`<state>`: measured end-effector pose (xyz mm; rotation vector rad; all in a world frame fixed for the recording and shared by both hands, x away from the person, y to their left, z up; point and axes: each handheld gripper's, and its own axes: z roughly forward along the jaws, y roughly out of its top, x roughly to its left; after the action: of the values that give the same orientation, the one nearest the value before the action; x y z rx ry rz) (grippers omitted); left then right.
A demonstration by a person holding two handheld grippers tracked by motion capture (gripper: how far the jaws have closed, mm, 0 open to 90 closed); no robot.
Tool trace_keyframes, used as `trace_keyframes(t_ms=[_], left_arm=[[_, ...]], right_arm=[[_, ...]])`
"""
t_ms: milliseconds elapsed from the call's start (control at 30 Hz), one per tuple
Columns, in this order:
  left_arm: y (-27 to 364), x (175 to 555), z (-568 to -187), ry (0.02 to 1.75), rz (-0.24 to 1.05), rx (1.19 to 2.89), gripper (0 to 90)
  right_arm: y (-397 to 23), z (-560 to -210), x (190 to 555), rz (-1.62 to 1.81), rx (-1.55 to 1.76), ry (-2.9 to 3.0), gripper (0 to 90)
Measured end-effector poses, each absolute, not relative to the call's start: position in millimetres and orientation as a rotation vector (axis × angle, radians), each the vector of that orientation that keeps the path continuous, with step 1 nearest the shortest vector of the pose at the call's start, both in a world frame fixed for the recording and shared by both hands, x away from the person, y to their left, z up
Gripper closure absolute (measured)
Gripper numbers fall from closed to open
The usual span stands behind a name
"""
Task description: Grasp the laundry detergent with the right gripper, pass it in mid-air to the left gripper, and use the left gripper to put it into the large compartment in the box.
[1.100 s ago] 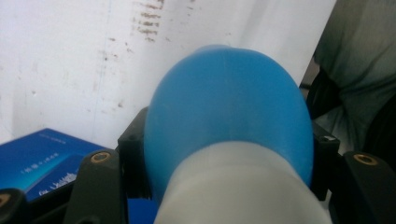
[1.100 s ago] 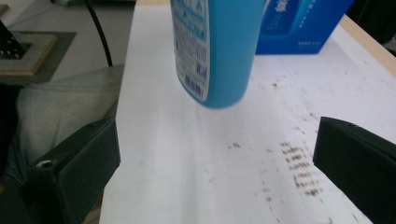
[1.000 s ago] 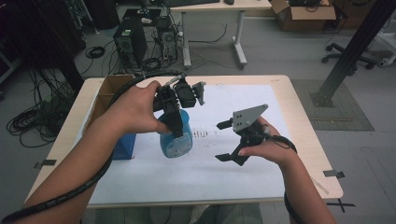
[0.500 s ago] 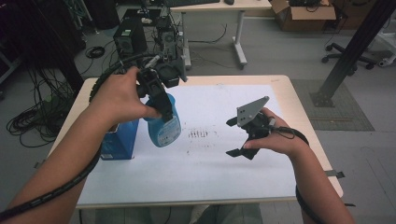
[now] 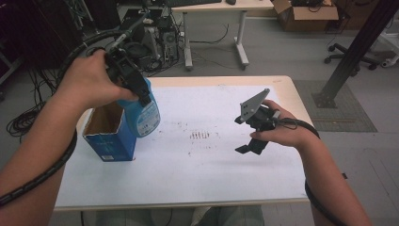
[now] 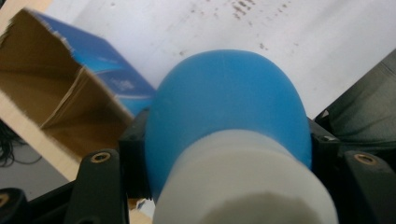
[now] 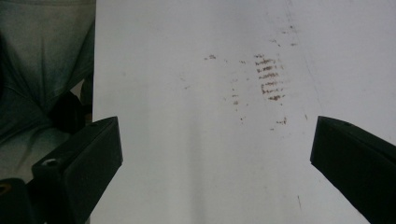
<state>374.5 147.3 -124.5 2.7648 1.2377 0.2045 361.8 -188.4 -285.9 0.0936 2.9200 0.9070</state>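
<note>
1. Blue bottle (image 5: pixel 143 115) hangs in your left tongs (image 5: pixel 134 87), lifted off the counter (image 5: pixel 282 188) and tilted, just beside the open blue carton (image 5: pixel 110 136) at the counter's left side.
2. Your left hand (image 5: pixel 87 80) is raised above the carton, forearm coming up from the lower left, with the tongs' cable (image 5: pixel 42 174) looping round it.
3. From the left gripper view, both jaws are closed against the bottle (image 6: pixel 229 112) on either side, just below its white cap (image 6: pixel 243 182); the carton's brown inside (image 6: pixel 51 93) lies to one side underneath.
4. Your right hand (image 5: pixel 282 134) holds the right tongs (image 5: pixel 249 136) low over the middle-right of the white counter sheet, well apart from the bottle, the grey three-cornered plate (image 5: pixel 251 106) on top.
5. In the right gripper view, those jaws stand wide apart with nothing between them, over a patch of brown smudges (image 7: pixel 268 79).
6. The bottle's label is too blurred to read, and your left hand and tongs hide its neck from above. The carton's bottom cannot be made out.
</note>
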Motion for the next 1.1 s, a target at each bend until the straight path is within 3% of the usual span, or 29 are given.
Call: trace_keyframes(t_ms=[667,1100], left_arm=[[205.2,390.9,-80.7,1.678,0.235,2.499,37.4],[241.0,402.5,-71.3,1.906,0.246,2.334,37.4]], right_arm=[[-190.8,-275.0,367.3,0.806,0.092,2.971,3.2],[-188.5,-274.6,369.6,0.760,0.082,3.002,3.7]])
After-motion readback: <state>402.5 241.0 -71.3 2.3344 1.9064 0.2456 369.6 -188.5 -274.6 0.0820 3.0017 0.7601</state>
